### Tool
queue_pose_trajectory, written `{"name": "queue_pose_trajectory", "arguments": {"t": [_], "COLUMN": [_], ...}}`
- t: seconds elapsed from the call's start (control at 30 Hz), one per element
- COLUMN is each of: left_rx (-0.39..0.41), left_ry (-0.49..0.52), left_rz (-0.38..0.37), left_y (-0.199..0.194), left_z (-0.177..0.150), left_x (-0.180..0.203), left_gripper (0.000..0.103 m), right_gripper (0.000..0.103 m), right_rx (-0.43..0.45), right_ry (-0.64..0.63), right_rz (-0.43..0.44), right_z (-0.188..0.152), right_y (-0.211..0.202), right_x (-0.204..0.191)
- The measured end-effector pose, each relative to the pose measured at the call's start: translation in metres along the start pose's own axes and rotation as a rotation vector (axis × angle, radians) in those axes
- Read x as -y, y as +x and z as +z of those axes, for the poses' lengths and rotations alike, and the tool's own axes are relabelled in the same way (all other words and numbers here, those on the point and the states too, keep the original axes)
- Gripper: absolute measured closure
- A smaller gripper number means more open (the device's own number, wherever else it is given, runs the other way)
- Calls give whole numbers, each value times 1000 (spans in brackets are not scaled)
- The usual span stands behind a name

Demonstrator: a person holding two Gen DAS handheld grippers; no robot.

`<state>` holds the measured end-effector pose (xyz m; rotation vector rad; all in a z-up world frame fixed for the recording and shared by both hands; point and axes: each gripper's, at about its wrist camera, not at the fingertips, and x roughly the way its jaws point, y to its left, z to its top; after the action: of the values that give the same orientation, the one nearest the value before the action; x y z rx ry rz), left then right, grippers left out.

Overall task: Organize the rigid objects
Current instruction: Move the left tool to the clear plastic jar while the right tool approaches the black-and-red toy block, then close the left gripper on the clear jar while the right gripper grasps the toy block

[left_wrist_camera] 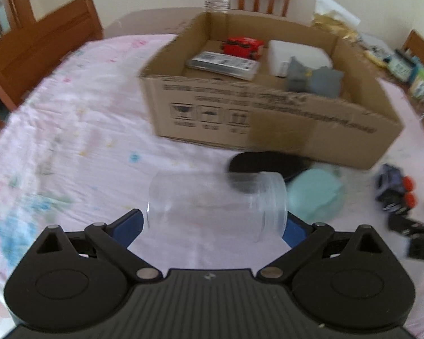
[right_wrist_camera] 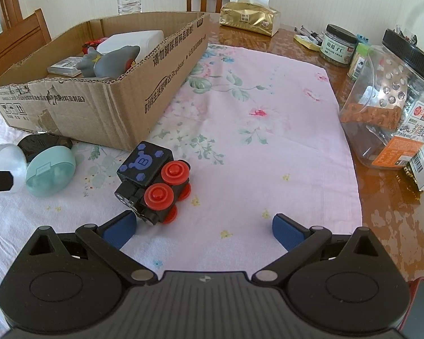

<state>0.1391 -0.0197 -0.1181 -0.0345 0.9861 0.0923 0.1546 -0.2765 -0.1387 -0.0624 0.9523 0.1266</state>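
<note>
Step in hand, as judged: carrying phase, one item held, others waiting.

Left gripper [left_wrist_camera: 216,220]: blue pads pressed on both ends of clear plastic jar [left_wrist_camera: 216,202], jar lying sideways, lifted over tablecloth [left_wrist_camera: 70,130] near its front edge.

Ahead: cardboard box [left_wrist_camera: 257,124] open on top, some free floor at its left near corner. Next move probably needs lift over near wall, past black lid [left_wrist_camera: 265,163] and mint case [left_wrist_camera: 316,195].

Right gripper [right_wrist_camera: 203,226]: wide open, empty, toy train [right_wrist_camera: 152,180] just beside left pad. Open cloth to right; big jar [right_wrist_camera: 390,107] at right tabletop edge, well apart.
</note>
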Motion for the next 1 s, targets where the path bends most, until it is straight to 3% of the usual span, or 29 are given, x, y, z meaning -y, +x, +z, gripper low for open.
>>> {"name": "queue_pose_trajectory", "arguments": {"t": [0.13,0.37,0.6,1.0], "left_rx": [-8,22,39,89], "left_ry": [41,14,36,92], "left_rz": [43,-34,-55,-97], "left_y": [6,15,18,20], "left_z": [-7,-12,-12,-14], "left_x": [-7,-18,-20,-25], "left_gripper": [3,0,0,0], "right_gripper": [0,0,0,0], "right_rx": [1,-17,-15,75], "right_ry": [0,2,-52,-46], "right_rz": [0,38,45,37], "right_z": [0,2,3,-8], "right_y": [0,-5,-1,-2], "right_x": [0,-6,-34,-41]}}
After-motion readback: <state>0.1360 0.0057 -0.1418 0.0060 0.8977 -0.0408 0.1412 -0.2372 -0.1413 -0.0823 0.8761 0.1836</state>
